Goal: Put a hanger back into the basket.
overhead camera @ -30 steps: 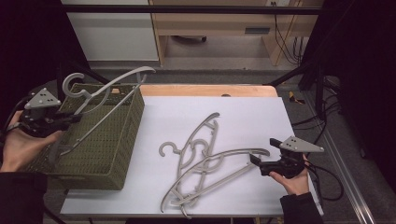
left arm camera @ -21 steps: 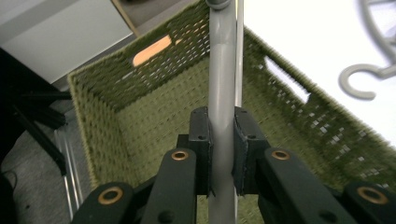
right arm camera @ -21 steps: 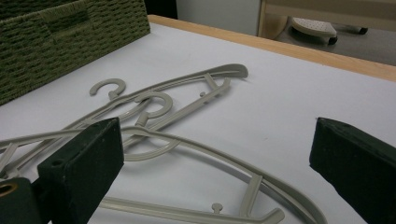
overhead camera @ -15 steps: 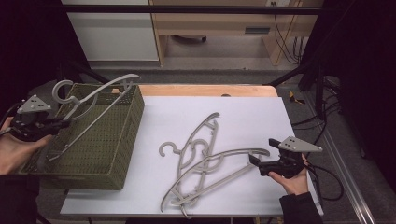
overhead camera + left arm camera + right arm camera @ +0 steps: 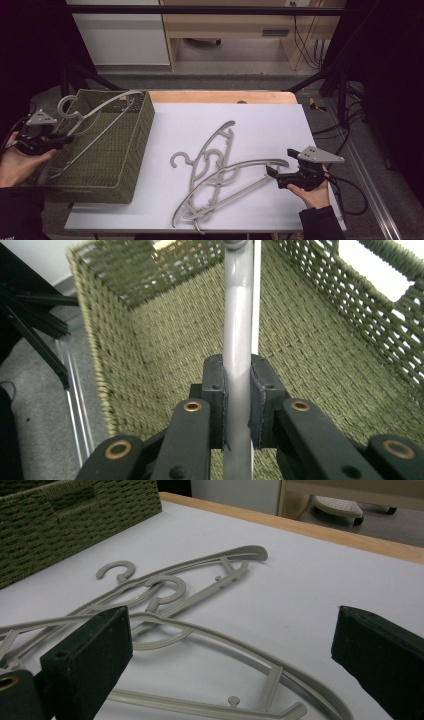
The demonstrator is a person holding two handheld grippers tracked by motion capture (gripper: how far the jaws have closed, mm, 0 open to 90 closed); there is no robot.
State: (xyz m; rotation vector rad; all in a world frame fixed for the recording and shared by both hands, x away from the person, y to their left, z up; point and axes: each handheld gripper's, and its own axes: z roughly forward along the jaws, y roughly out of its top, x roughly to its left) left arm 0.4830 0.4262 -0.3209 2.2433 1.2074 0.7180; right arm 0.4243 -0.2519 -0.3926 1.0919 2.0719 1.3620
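Hangers are what we are gathering into the woven basket [image 5: 117, 165] at the left of the high view. Since a second ago, we have lowered the grey hanger [image 5: 95, 112] in our left gripper [image 5: 46, 142]: its hook then rode above the basket's far rim, and now it sits lower, its bar slanting down into the basket. We judge this one nearly stowed, with release next. In the left gripper view the pads [image 5: 216, 390] pinch the hanger's bar tightly, basket weave behind. Two more hangers [image 5: 220, 175] lie crossed at the middle of the white table [image 5: 270, 120]. Our right gripper [image 5: 277, 175], lower right, rests with its jaws spread wide, just beside the nearer hanger's end, holding nothing.
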